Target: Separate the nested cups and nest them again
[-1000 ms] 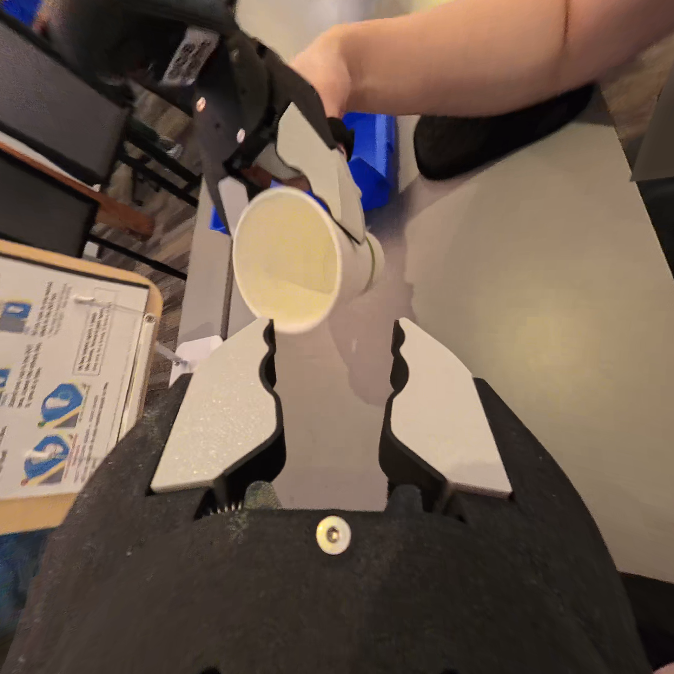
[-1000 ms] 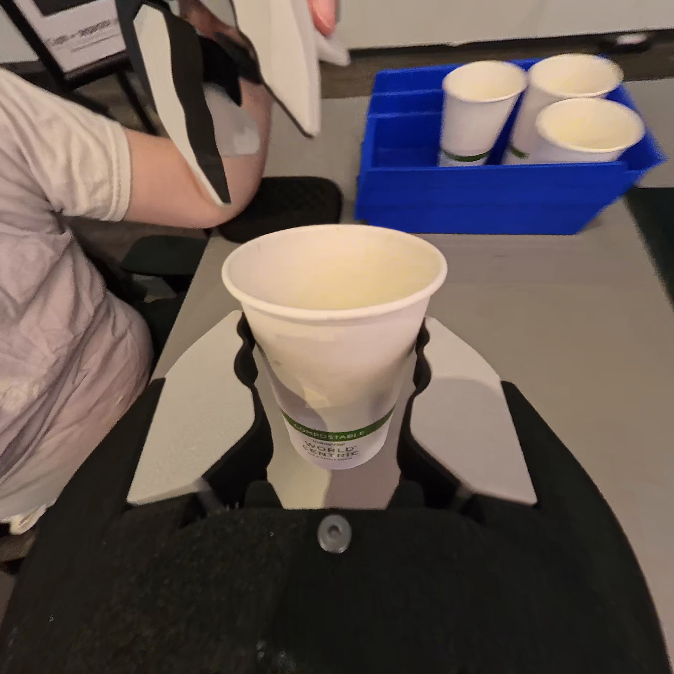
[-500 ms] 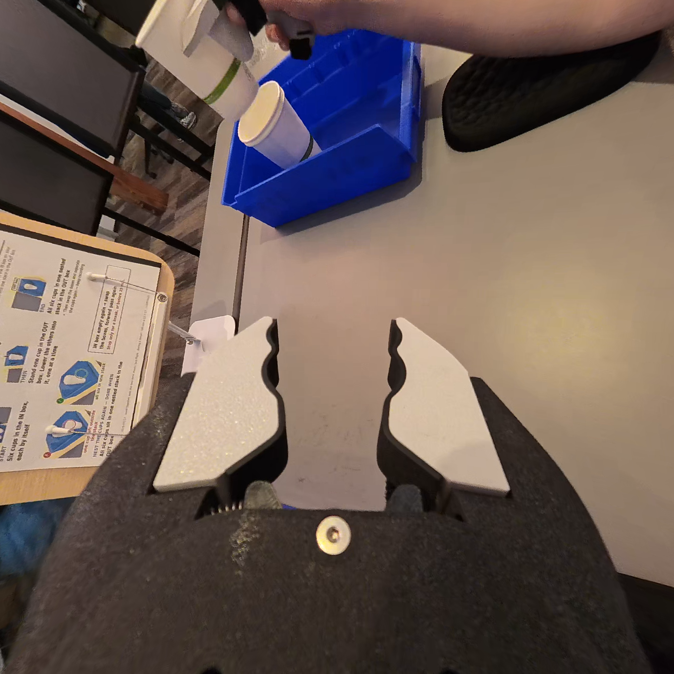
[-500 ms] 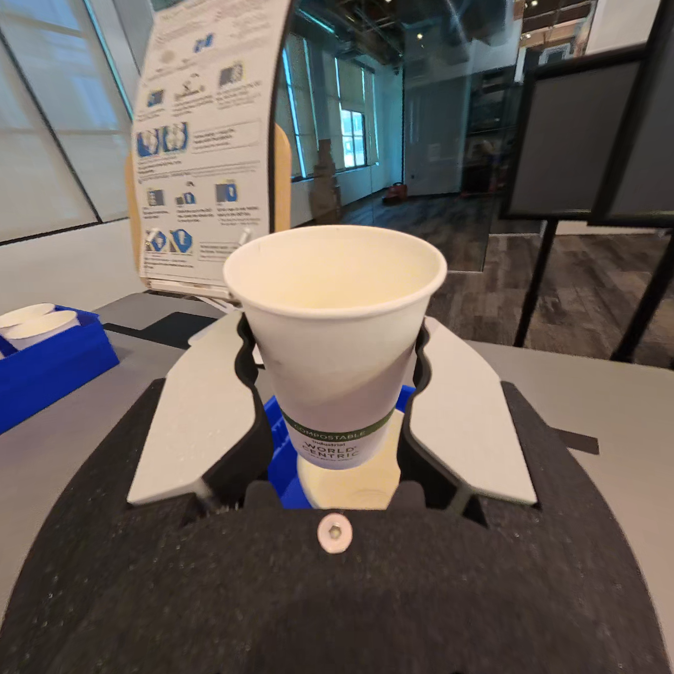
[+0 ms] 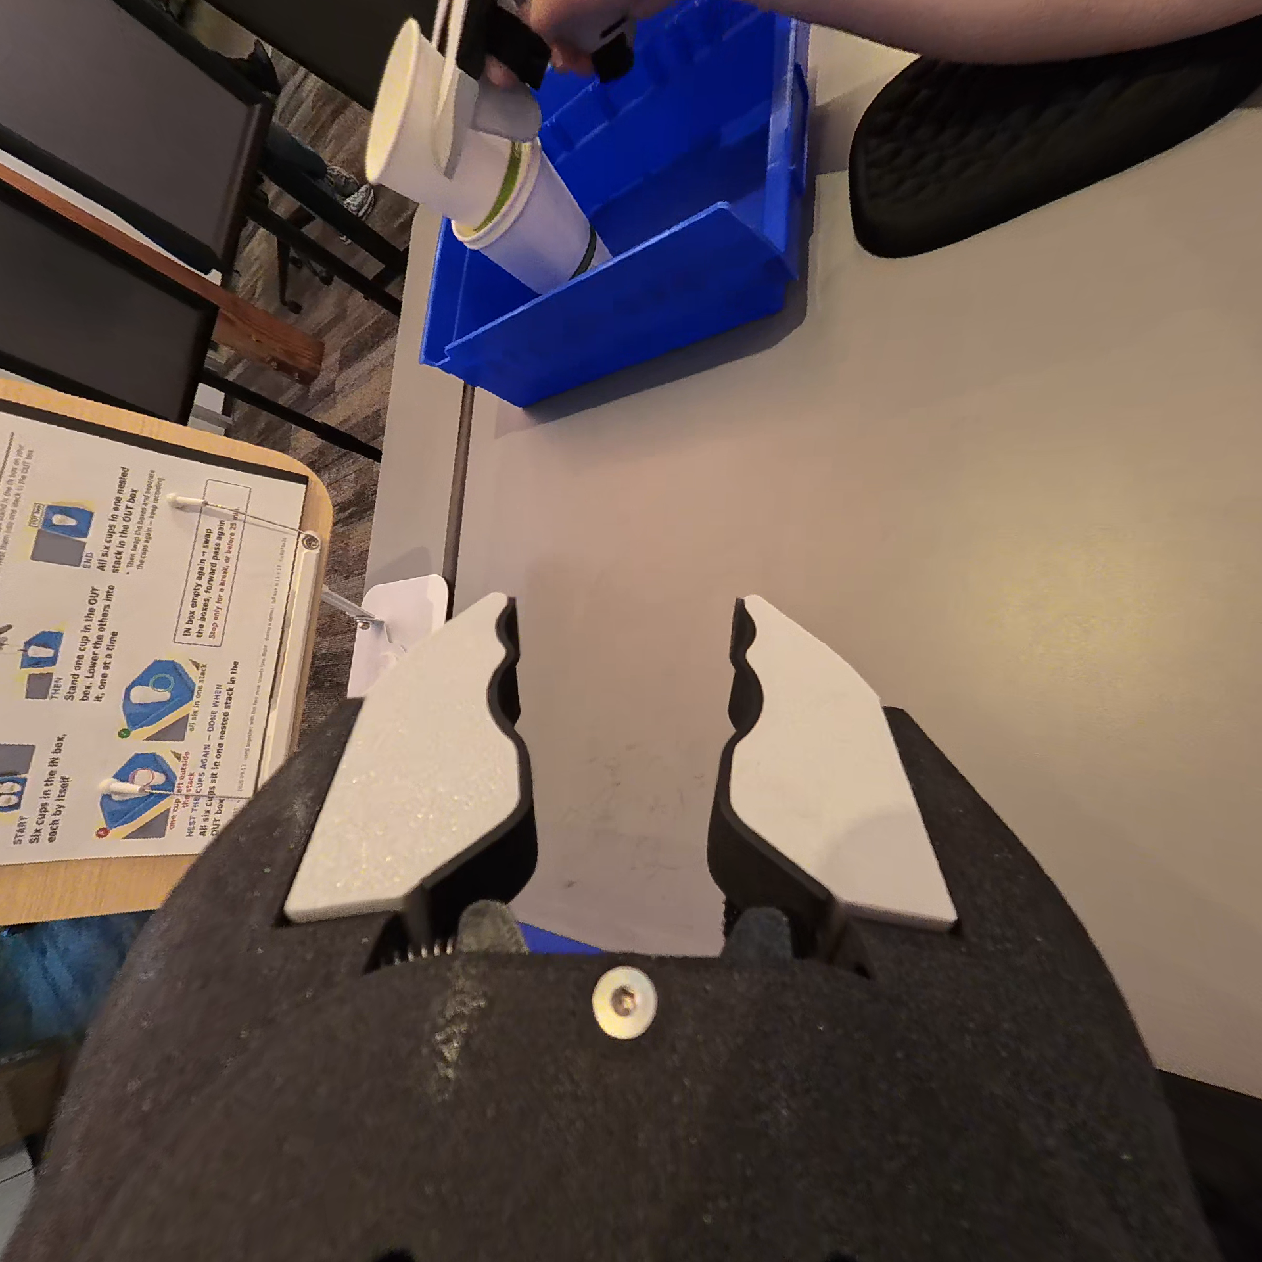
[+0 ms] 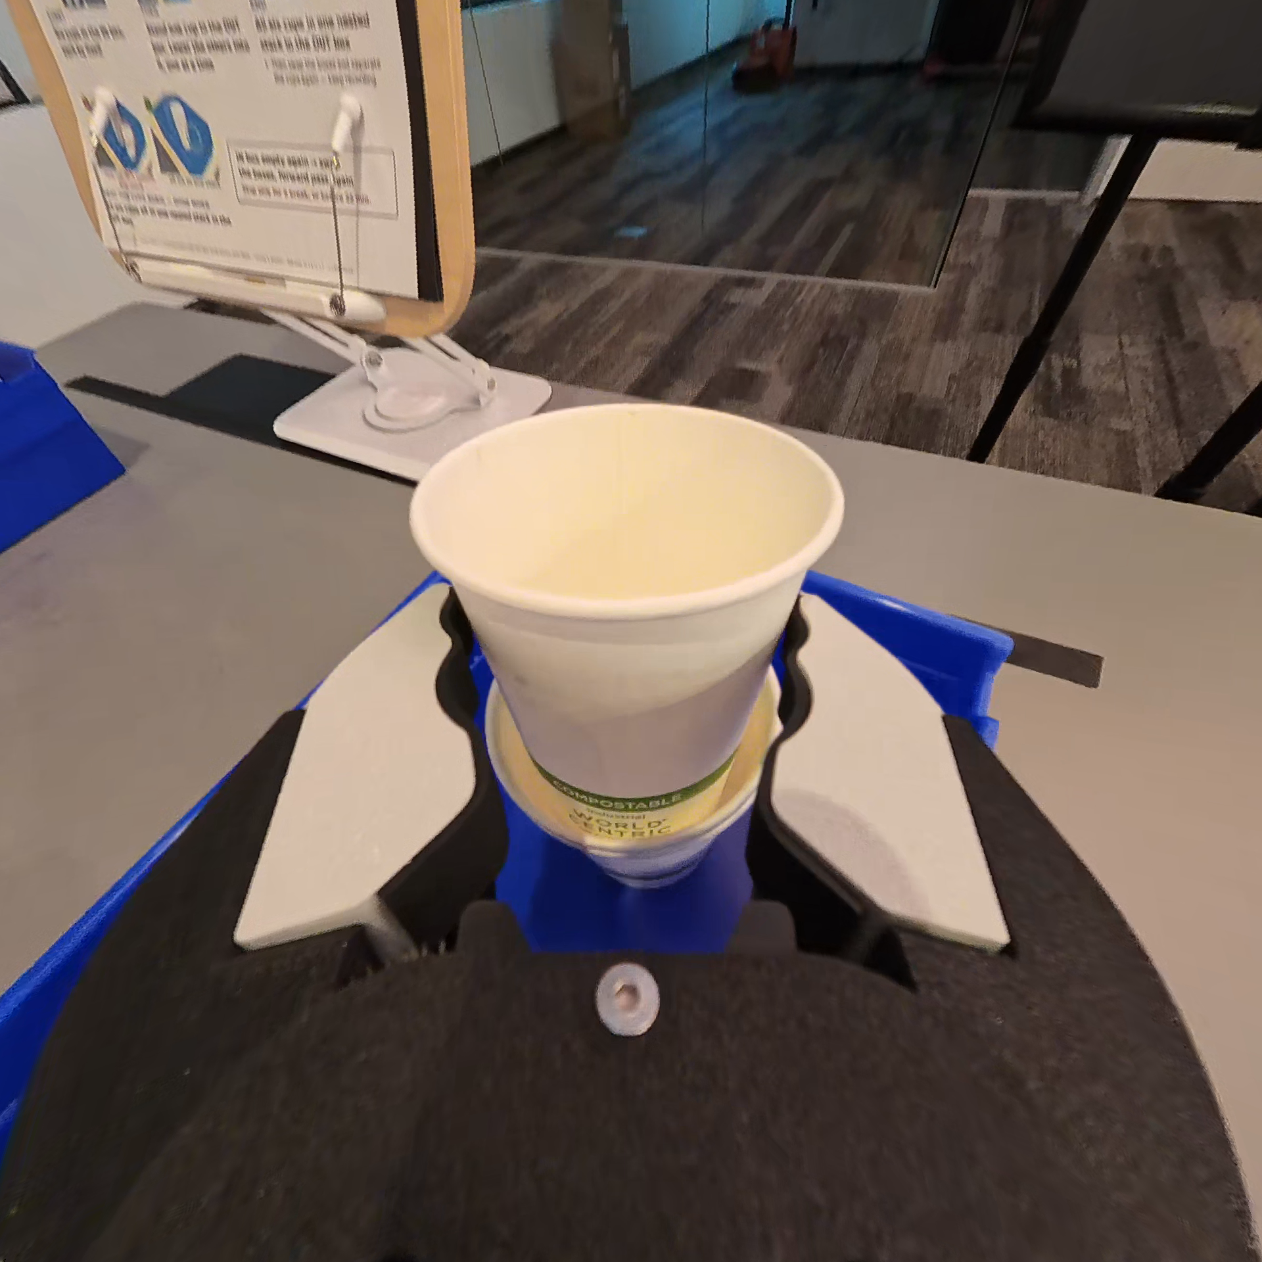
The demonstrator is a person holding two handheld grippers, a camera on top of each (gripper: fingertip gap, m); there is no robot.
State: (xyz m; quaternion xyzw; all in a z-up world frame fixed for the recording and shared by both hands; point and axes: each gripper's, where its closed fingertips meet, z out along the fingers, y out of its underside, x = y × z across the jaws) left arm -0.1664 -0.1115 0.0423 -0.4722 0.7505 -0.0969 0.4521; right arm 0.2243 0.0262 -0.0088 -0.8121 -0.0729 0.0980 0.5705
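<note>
Since half a second ago the right tool (image 6: 625,672) has carried its paper cup (image 6: 625,580) down over the blue bin (image 5: 614,321), so the cup's base now sits inside the mouth of the cup below (image 6: 632,830), where before it hung clear above it. The left tool (image 5: 623,690) has barely shifted.

The right tool is clenched on the upper cup, its wavy inner edges pressed against the cup wall below the rim. That mid-wall grip likely keeps the rim free and the cup upright so it can slide straight down. From the left wrist view the two cups line up on one axis, the lower one standing in the bin; the held cup is only partly entered, so the nesting looks begun but not seated. The bin walls probably steady the lower cup against tipping.

The left tool is released, its fingers spread over bare table (image 5: 956,546) with nothing between them, well apart from the bin, apparently waiting.

The table is plain grey and matte, with a black pad (image 5: 1024,157) beside the bin. An instruction sheet on a wooden board (image 6: 273,136) stands on a white stand (image 6: 416,410) at the table's far edge. Beyond it lie dark wood-pattern flooring, black stand legs and glass walls
</note>
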